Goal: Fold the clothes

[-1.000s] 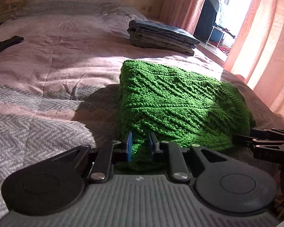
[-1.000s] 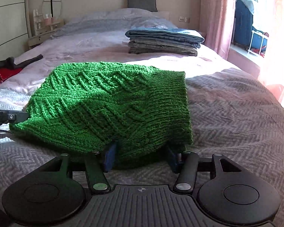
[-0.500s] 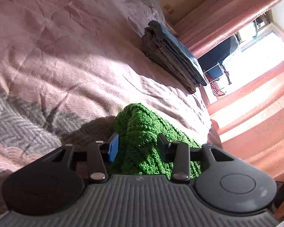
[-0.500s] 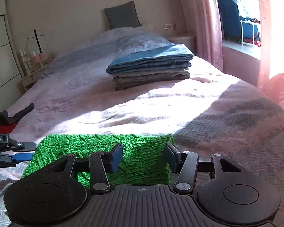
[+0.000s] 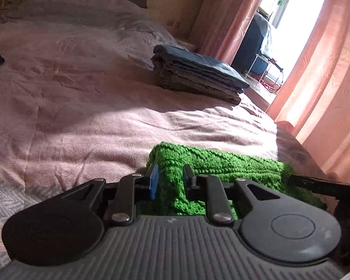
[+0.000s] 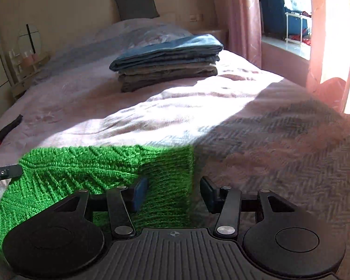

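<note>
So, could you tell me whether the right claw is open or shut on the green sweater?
Open. The right claw shows a wide gap; the green sweater edge lies between its fingers, unpinched.

The left gripper (image 5: 170, 177) sits low and level, its fingers close together with green knit pinched between them. The right gripper (image 6: 172, 190) is also low, its fingers spread wide; the knit's edge lies in the gap, touching neither pad as far as the view shows. Each gripper's tip shows at the edge of the other's view, so they are side by side.
</note>
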The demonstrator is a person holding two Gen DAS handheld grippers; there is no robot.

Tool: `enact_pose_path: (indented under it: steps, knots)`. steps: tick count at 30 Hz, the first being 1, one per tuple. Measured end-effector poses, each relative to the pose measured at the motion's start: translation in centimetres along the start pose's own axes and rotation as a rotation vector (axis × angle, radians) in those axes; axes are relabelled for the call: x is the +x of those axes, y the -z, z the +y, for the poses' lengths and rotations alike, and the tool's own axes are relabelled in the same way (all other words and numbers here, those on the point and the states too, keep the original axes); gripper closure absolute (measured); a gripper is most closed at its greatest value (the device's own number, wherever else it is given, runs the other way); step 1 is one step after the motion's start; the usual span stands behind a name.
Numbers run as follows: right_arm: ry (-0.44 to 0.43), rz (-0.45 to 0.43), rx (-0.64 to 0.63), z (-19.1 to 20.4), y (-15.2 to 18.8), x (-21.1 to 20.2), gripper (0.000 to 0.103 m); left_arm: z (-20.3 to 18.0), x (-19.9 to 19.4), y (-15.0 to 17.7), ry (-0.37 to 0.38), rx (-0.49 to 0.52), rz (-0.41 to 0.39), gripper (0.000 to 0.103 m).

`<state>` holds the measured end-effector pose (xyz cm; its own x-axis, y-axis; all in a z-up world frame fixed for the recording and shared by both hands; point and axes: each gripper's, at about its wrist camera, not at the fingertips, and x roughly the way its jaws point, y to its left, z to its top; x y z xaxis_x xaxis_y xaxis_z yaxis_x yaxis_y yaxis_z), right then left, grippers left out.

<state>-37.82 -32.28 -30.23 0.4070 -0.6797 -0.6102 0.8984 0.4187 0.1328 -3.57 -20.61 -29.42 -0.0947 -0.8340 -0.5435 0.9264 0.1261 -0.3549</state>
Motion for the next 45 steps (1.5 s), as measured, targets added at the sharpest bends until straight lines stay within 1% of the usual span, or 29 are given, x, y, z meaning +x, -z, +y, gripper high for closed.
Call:
enact_pose_path:
  steps: [2,4,5,6,7,10,13,16,19,21,23,25,27,28,30,32,34,36,40,43,45]
  knots:
    - [0.022,-0.045,-0.031,0.5,-0.9,-0.8,0.054,0.4,-0.6,-1.2,0.023,-0.041,-0.030,0.086]
    - [-0.018,-0.058,-0.064,1.4,-1.5,-0.6,0.054,0.2,0.0,-2.0,0.061,-0.046,-0.016,0.086]
    - [-0.033,-0.058,-0.085,2.0,-1.6,-0.3,0.055,-0.3,0.9,-2.0,0.062,-0.027,0.006,0.086]
    - [-0.037,-0.059,-0.112,2.6,-1.6,0.3,0.055,-0.7,1.8,-2.0,0.061,-0.008,0.028,0.089]
    - [-0.038,-0.058,-0.122,2.8,-1.6,0.5,0.055,-0.9,3.0,-1.8,0.048,0.006,0.050,0.090]
    - [-0.030,-0.045,-0.087,2.0,-1.0,0.0,0.055,-0.5,6.0,-0.4,-0.015,0.029,0.095,0.090]
    - [-0.022,-0.031,-0.052,1.2,-0.5,-0.5,0.055,-0.2,6.8,1.2,-0.050,0.065,0.101,0.090]
    - [-0.014,-0.018,-0.017,0.4,0.1,-1.1,0.054,-1.1,4.5,0.9,-0.093,0.131,0.085,0.090]
    - [-0.006,-0.005,0.018,-0.4,0.6,-1.6,0.055,-1.8,0.2,0.9,-0.127,0.132,0.024,0.091]
    - [-0.027,-0.030,0.030,-0.5,1.1,-3.7,0.055,-2.2,-3.0,1.4,-0.106,0.119,-0.017,0.090]
    - [-0.079,-0.052,0.054,-0.3,1.9,-6.3,0.055,-2.9,-5.8,2.5,-0.086,0.094,-0.043,0.090]
    - [-0.140,-0.059,0.115,-0.3,2.9,-8.6,0.055,-3.4,-8.1,3.7,-0.062,0.054,-0.054,0.090]
    - [-0.217,-0.044,0.244,-0.9,4.2,-10.0,0.055,-3.4,-9.8,4.9,-0.036,-0.006,-0.055,0.090]
    - [-0.253,-0.030,0.323,-1.5,4.9,-10.5,0.055,-3.3,-10.5,5.5,-0.014,-0.055,-0.047,0.090]
    - [-0.319,-0.004,0.483,-2.8,6.1,-10.7,0.055,-2.5,-11.1,6.4,0.041,-0.188,-0.021,0.089]
    - [-0.353,0.018,0.602,-4.1,6.6,-10.4,0.055,-1.4,-10.9,7.4,0.112,-0.348,0.005,0.087]
    - [-0.368,0.023,0.689,-5.1,6.8,-10.0,0.055,-0.4,-10.4,8.0,0.142,-0.467,0.019,0.083]
    - [-0.396,0.024,0.756,-5.8,6.7,-9.4,0.055,0.3,-9.9,8.4,0.151,-0.553,0.022,0.082]
    - [-0.414,0.036,0.807,-6.1,6.4,-8.2,0.055,1.0,-8.6,8.6,0.165,-0.658,0.026,0.081]
    - [-0.401,0.048,0.833,-6.3,6.3,-7.4,0.055,0.8,-8.0,8.7,0.156,-0.674,0.038,0.081]
    - [-0.395,0.051,0.844,-6.5,6.3,-7.2,0.055,0.6,-8.3,8.7,0.149,-0.675,0.031,0.080]
